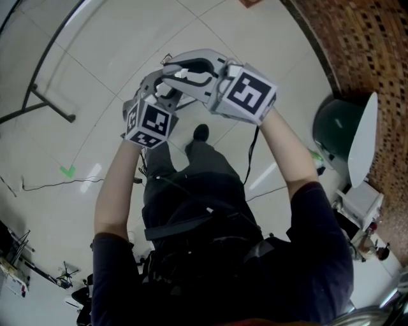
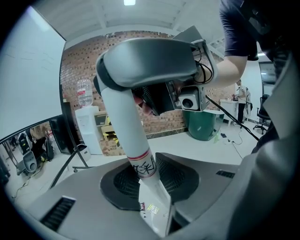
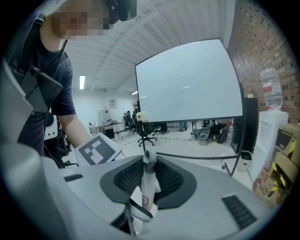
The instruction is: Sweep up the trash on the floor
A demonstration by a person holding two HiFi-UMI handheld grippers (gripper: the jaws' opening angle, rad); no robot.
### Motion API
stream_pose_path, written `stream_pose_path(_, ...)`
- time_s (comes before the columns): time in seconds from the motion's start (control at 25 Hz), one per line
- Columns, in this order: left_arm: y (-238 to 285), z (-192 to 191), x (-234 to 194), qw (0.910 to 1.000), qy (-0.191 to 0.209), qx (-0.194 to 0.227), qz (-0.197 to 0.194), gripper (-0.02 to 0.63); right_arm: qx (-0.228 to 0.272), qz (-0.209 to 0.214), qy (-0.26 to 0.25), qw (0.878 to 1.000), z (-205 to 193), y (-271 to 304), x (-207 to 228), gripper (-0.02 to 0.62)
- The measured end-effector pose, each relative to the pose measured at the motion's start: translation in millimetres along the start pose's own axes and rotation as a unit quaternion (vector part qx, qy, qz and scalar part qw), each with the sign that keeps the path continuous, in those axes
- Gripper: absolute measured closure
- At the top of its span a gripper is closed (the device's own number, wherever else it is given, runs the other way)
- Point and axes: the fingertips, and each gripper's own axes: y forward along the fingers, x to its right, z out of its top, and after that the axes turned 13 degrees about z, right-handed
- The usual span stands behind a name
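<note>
In the head view both grippers are held close together in front of the person's chest, high above the floor. My left gripper [image 1: 167,89] is shut on a white handle [image 2: 126,126] with a red band and black characters, which rises up and left from its jaws [image 2: 154,187]. That handle runs up behind the grey body of the right gripper [image 2: 150,61]. My right gripper [image 1: 194,67] is shut on a white handle [image 3: 148,176] whose rounded top end pokes up just past its jaws [image 3: 145,187]. Whether both hold the same handle I cannot tell. No broom head or dustpan shows.
A dark green bin [image 1: 338,127] with a raised white lid [image 1: 363,137] stands by the brick wall at right. A whiteboard stand's black legs [image 1: 51,105] cross the floor at left. A green tape mark [image 1: 67,170], a thin cable [image 1: 57,184] and a reddish scrap [image 1: 252,2] lie on the tiles. A water dispenser [image 2: 89,126] stands by the wall.
</note>
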Motion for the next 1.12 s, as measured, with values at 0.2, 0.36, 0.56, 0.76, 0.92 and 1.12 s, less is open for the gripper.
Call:
stream_pose_path(0.2,7.8,5.1,-13.6,0.9998,0.015,0.007,0.012,0.514,0.008,-0.007,-0.007,1.000,6.3,-1.1,12.6,0.497)
stream_pose_path(0.36,9.6,10.0,-18.9,0.9990,0.040,0.009,0.017,0.509,0.006,-0.008,-0.018,1.000,11.9,-2.6,16.4,0.497)
stream_pose_path(0.56,7.2,18.2,-21.8,0.9981,0.051,0.012,0.031,0.509,0.023,-0.015,-0.033,0.999,19.4,-8.2,13.1,0.497)
stream_pose_path(0.76,11.1,26.1,-26.1,0.9971,0.067,0.011,0.034,0.509,0.045,-0.030,-0.034,0.998,25.7,-16.7,14.9,0.497)
stream_pose_path(0.92,11.1,29.1,-24.9,0.9968,0.072,0.011,0.032,0.509,0.045,-0.037,-0.039,0.998,26.9,-19.8,14.5,0.497)
stream_pose_path(1.12,13.5,30.7,-24.8,0.9969,0.073,0.004,0.029,0.509,0.050,-0.048,-0.044,0.997,27.3,-23.6,15.5,0.497)
